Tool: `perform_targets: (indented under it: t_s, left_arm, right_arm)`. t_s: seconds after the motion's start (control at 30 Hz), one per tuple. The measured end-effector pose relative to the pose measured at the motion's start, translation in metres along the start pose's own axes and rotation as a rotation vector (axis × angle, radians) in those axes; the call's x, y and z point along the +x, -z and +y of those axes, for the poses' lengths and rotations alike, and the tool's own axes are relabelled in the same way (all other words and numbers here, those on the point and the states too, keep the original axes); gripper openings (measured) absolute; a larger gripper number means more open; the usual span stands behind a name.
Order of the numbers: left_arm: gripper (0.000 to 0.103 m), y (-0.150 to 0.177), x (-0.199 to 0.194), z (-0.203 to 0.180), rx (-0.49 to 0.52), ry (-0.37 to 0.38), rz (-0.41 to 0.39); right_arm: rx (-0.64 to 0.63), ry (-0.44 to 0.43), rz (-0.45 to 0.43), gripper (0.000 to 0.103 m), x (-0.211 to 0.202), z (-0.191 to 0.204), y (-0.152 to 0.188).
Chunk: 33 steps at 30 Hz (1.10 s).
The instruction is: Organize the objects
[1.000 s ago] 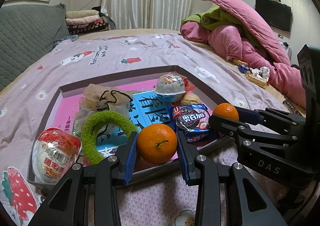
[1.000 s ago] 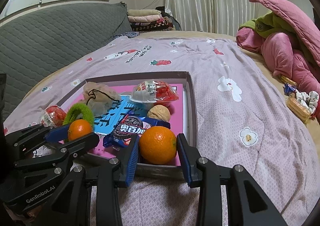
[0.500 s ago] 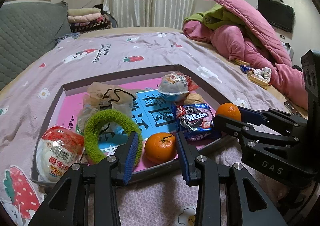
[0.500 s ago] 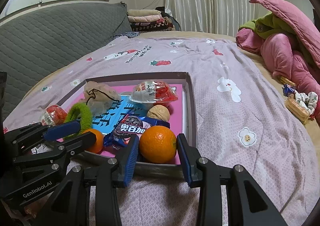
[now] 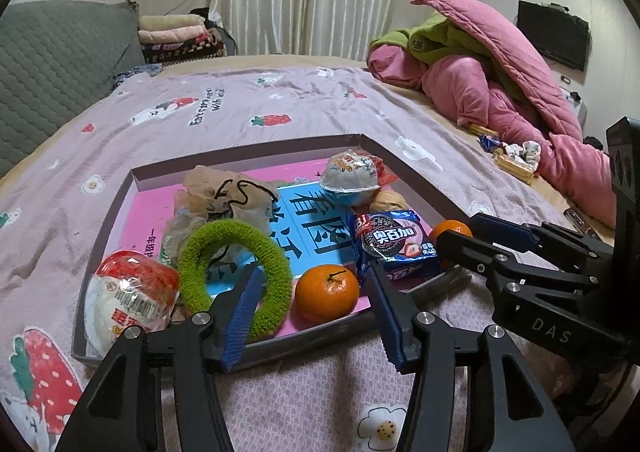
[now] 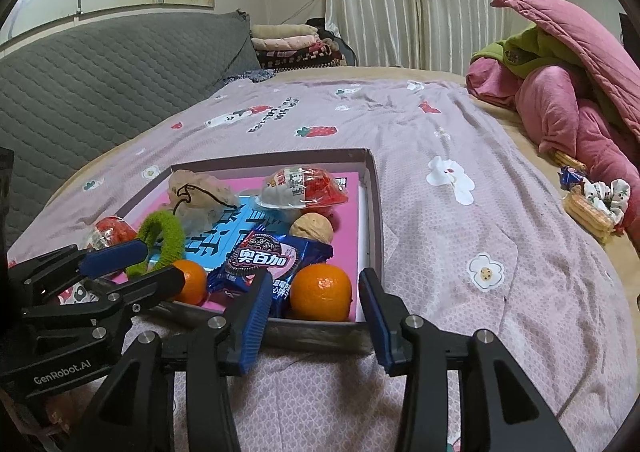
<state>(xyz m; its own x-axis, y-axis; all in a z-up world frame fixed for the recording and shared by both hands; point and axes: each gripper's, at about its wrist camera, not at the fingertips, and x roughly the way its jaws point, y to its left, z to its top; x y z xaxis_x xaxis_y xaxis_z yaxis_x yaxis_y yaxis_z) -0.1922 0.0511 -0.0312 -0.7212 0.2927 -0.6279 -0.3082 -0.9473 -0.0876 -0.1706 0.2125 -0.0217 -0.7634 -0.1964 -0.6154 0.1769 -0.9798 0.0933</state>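
A shallow box [image 5: 256,155] [image 6: 370,187] with a pink floor lies on the bed. In it lie two oranges, one near the front middle [image 5: 327,294] [image 6: 191,280] and one in the front right corner [image 6: 320,292] [image 5: 451,232]. My left gripper [image 5: 314,318] is open and empty just in front of the first orange. My right gripper [image 6: 314,318] is open and empty in front of the second orange. The box also holds a blue cookie packet [image 5: 394,248] [image 6: 264,262], a green hair ring [image 5: 236,272], a walnut [image 6: 311,228], two wrapped toy eggs and a crumpled bag.
The bed has a lilac strawberry-print sheet [image 6: 460,236]. Pink and green quilts [image 5: 500,91] are heaped at the right. Snack packets and a scrunchie [image 6: 596,199] lie beside them. A grey quilted headboard [image 6: 100,83] stands at the left.
Both grippers opened and let their oranges go into the box, then drew back a little. The left orange dropped first; the right one followed.
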Motion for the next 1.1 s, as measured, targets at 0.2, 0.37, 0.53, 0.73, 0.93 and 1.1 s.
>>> perform_targets:
  t_s: [0.2, 0.37, 0.53, 0.73, 0.93, 1.1]
  left_arm:
    - [0.064, -0.001, -0.012, 0.003, -0.011, -0.011, -0.019]
    - [0.068, -0.002, -0.02, 0.007, -0.023, -0.026, -0.029]
    - [0.072, -0.002, -0.032, 0.011, -0.036, -0.041, -0.046]
    - [0.074, -0.001, -0.048, 0.018, -0.05, -0.053, -0.059]
    - [0.076, 0.0, -0.067, 0.031, -0.081, -0.065, -0.084]
    - [0.078, 0.005, -0.079, 0.038, -0.093, -0.085, -0.094]
  right_arm:
    - [0.003, -0.008, -0.043, 0.045, -0.009, 0.001, -0.001]
    - [-0.002, -0.017, -0.071, 0.051, -0.017, 0.004, -0.001]
    - [-0.008, -0.017, -0.107, 0.055, -0.029, 0.011, 0.002]
    - [-0.035, -0.02, -0.153, 0.063, -0.043, 0.026, 0.008]
    - [-0.046, -0.018, -0.182, 0.069, -0.052, 0.037, 0.013]
    - [-0.056, -0.022, -0.207, 0.071, -0.061, 0.046, 0.017]
